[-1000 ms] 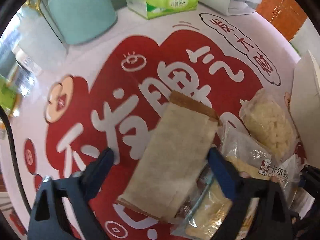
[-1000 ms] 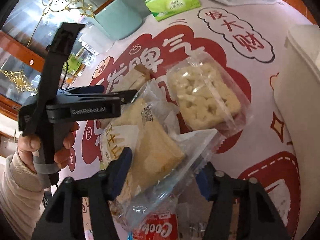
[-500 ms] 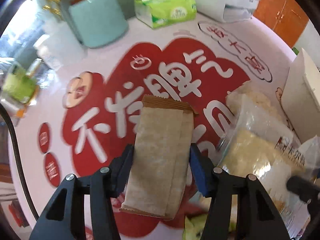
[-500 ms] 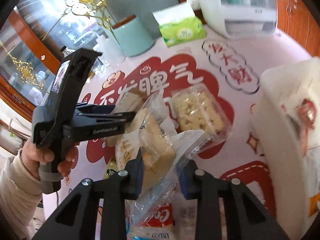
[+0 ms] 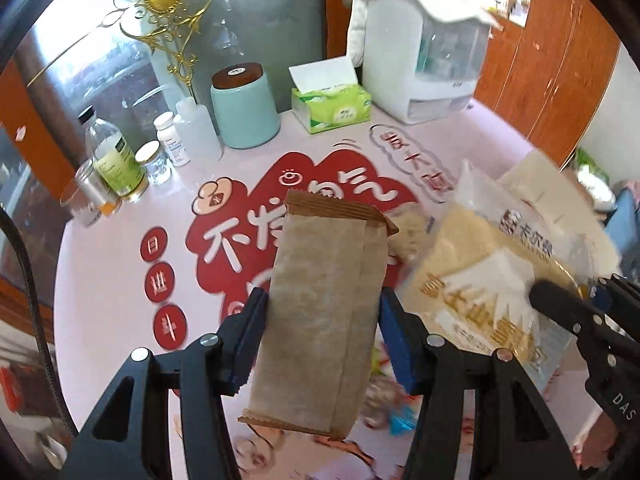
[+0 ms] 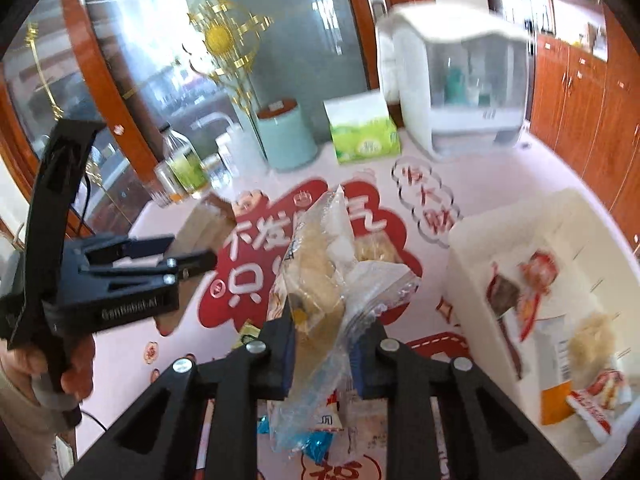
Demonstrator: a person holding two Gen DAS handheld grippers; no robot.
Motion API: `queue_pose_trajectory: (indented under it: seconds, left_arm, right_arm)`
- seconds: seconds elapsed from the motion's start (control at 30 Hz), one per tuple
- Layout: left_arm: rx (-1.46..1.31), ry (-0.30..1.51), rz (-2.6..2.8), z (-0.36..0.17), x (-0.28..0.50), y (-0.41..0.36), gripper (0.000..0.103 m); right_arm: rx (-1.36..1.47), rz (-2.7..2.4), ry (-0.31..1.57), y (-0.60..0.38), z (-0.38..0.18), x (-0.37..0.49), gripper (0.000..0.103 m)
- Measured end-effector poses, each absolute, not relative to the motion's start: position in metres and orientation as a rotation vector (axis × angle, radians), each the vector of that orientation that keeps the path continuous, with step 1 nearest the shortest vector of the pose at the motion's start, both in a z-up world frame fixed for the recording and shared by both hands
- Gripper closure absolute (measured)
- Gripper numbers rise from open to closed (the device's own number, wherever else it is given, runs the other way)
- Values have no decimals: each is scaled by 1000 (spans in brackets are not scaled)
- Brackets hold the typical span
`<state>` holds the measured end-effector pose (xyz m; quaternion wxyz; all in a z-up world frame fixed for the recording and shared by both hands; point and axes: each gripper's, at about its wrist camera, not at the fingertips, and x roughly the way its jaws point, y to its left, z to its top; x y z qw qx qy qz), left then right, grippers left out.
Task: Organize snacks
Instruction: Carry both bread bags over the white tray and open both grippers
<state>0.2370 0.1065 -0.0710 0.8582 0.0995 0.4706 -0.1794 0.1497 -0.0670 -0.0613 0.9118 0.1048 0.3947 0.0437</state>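
Pink surface [image 6: 500, 168] lay below both lifted snacks. My right gripper [image 6: 326, 354] had its jaws clenched on a clear bread packet [image 6: 320, 280], white bin [image 6: 472, 264] just rightward. Left gripper [image 5: 320, 340] clamped a brown paper packet [image 5: 324, 312], long axis pointing ahead, farther from that bin.

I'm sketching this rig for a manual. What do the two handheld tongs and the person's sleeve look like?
Both tongs, left and right, are black angular frames with triangular cut-outs, silver screws and blue finger pads. Seen from the right wrist camera, the left one has a pistol-style handle, white lettering on its side and a thin black cable below. The sleeve is light beige.
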Motion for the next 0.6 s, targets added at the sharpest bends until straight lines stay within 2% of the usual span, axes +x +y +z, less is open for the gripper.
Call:
queue_pose_trajectory:
  seconds: [0.33, 0.6]
  left_arm:
    - [146, 894, -448, -15, 158, 86, 49]
    - [107, 809, -528, 32, 118, 32, 49]
  right_arm:
    - [156, 20, 672, -79, 15, 79, 81]
    - [112, -112, 573, -121, 58, 23, 81]
